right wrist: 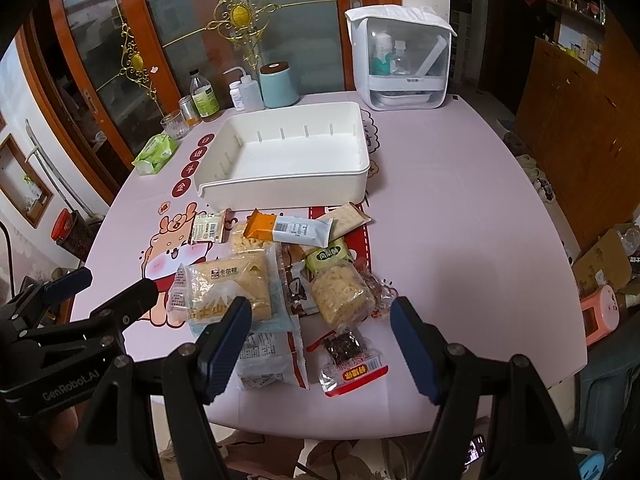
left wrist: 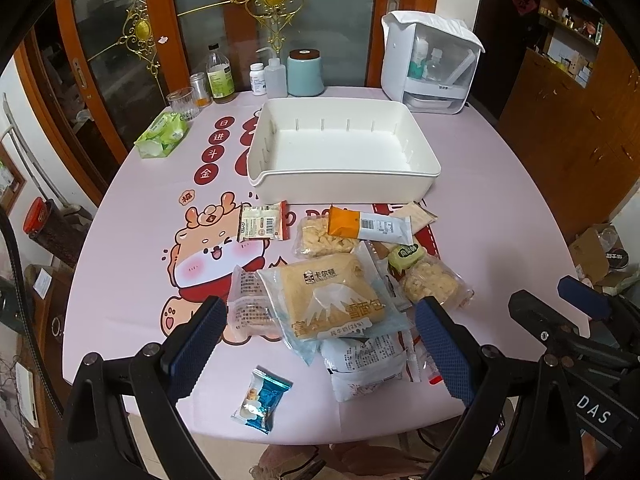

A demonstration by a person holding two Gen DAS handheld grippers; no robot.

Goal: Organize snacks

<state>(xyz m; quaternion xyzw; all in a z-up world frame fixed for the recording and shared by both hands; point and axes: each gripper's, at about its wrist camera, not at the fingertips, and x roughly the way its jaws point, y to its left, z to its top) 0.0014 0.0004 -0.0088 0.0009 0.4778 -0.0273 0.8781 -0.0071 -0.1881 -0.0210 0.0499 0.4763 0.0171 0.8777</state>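
Now: snack pile [left wrist: 332, 288] ahead of both open jaws, untouched.

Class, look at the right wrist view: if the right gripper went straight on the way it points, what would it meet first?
Most likely the clear pack of noodle snack, centred between the open right gripper fingers, though depth is uncertain.
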